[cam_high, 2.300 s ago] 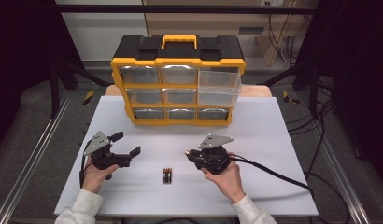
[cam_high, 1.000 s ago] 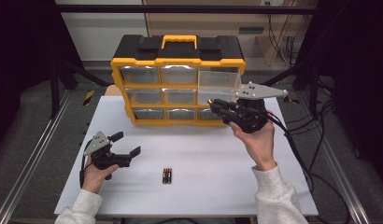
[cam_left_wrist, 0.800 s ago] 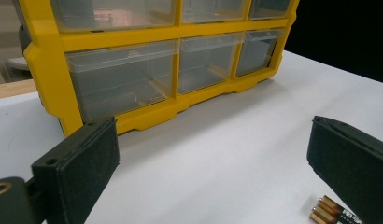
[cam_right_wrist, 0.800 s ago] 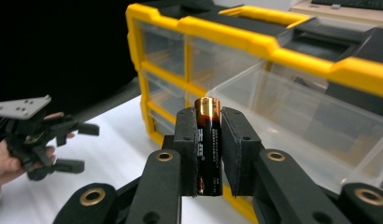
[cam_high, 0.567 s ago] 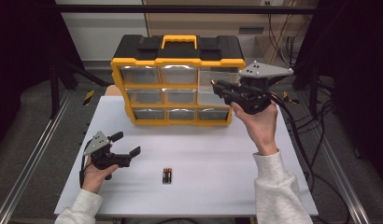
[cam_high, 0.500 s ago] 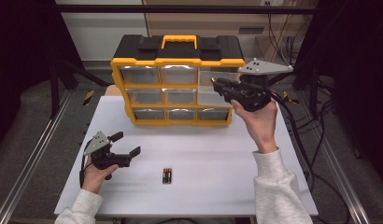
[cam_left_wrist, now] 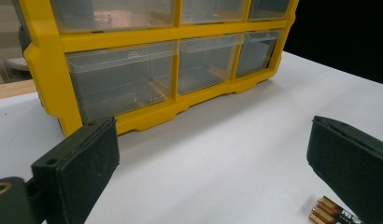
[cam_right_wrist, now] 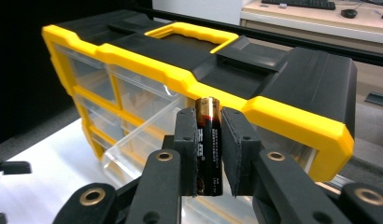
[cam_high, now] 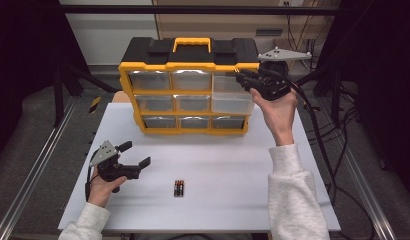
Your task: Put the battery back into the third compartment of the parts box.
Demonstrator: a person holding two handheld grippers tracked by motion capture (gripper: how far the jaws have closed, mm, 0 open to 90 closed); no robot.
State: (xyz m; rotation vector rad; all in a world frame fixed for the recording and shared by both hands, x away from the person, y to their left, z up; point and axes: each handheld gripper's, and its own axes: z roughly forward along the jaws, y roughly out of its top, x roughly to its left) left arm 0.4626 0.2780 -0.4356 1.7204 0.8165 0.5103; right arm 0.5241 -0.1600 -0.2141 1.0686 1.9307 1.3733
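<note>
A yellow and black organizer (cam_high: 193,65) with clear drawers stands at the back of the white table (cam_high: 233,170). Its middle right drawer (cam_high: 232,102) is pulled out. My right gripper (cam_high: 244,80) is raised at the organizer's top right corner, above that drawer. It is shut on an AA battery (cam_right_wrist: 209,154), which stands upright between the pads. My left gripper (cam_high: 136,154) rests open on the table at the left, with nothing between its jaws. A few loose batteries (cam_high: 179,188) lie side by side near the front; they also show as batteries (cam_left_wrist: 327,212) by the left gripper's (cam_left_wrist: 217,172) right jaw.
Black cables (cam_high: 318,130) trail from the right gripper off the table's right side. Metal frame rails (cam_high: 33,170) run along both sides of the table. A desk with a keyboard (cam_right_wrist: 301,3) stands behind the organizer.
My right hand has risen from the organizer's lower right front to its top right corner, carrying the battery. The left gripper has stayed in place.
</note>
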